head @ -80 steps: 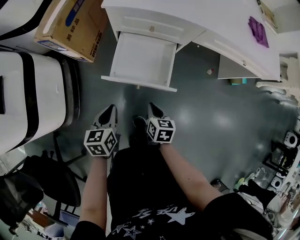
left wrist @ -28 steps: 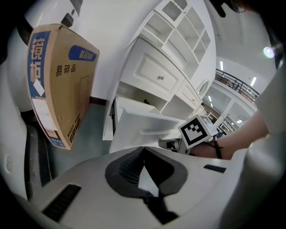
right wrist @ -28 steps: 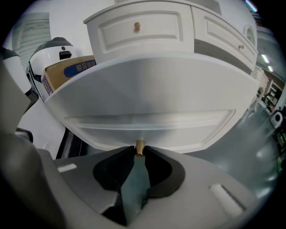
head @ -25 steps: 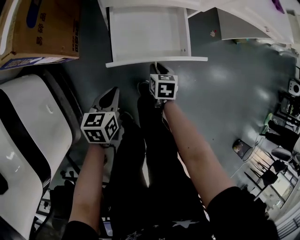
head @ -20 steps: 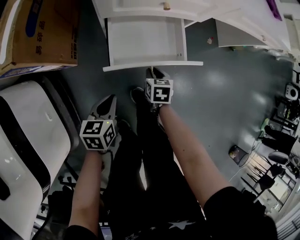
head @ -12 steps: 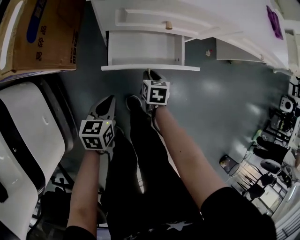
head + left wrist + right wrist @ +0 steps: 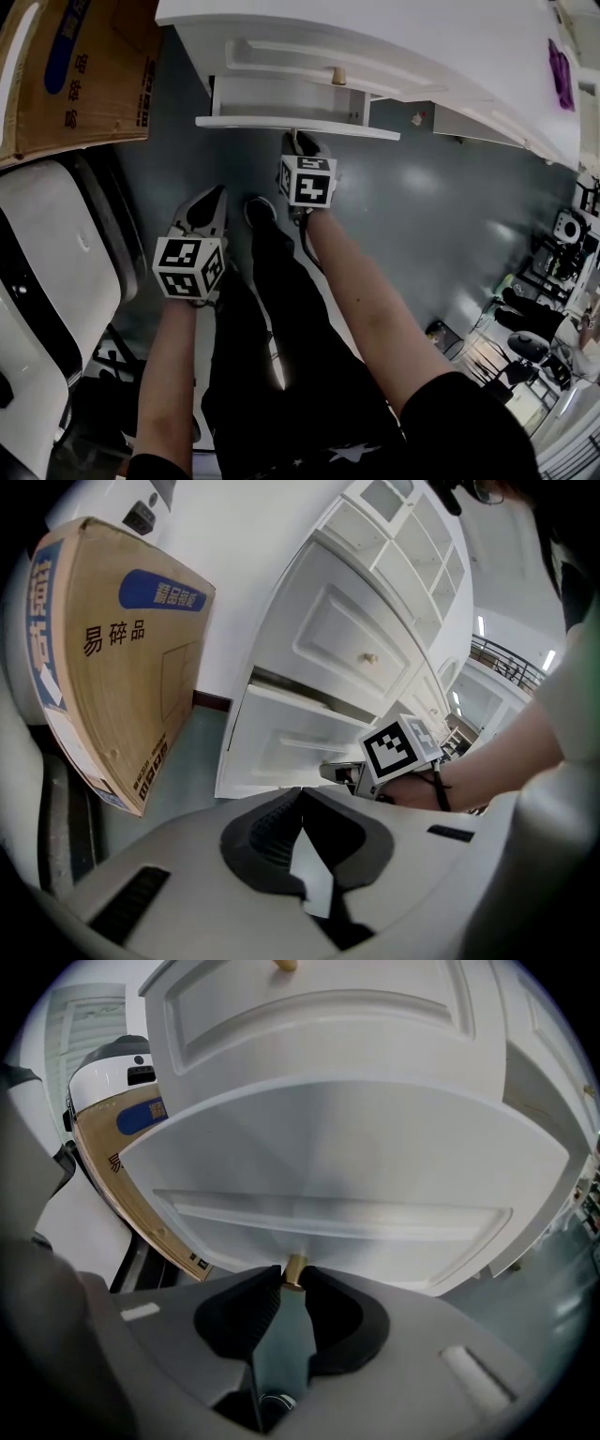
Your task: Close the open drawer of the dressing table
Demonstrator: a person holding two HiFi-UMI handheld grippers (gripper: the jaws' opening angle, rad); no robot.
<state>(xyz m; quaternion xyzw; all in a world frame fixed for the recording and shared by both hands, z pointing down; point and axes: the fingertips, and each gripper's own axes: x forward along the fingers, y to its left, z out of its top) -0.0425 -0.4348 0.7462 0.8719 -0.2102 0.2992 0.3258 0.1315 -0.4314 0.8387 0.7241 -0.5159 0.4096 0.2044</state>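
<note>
Drawer [image 7: 292, 123] farther in than before, knob [image 7: 293, 1271] between opening jaws of right hand-held gripper [image 7: 293, 1284]; left hand-held gripper [image 7: 301, 795] clenched.

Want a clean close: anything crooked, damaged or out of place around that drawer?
Nothing looks damaged or spilled. The drawer only juts partway out of the dressing table, and its front looks parallel to the table's.

I see desk [image 7: 450, 37] and drawer [image 7: 281, 123] white all over; knob [image 7: 293, 1269] brassy tan. Box [image 7: 66, 75] brown cardboard, blue label, dark print. Floor [image 7: 422, 206] dark grey-green, pale glare patches. Left claw [image 7: 216, 195] pale grey, black pads; its cube [image 7: 187, 269] black-and-white squares. Purple item [image 7: 562, 80], possibly cloth.
</note>
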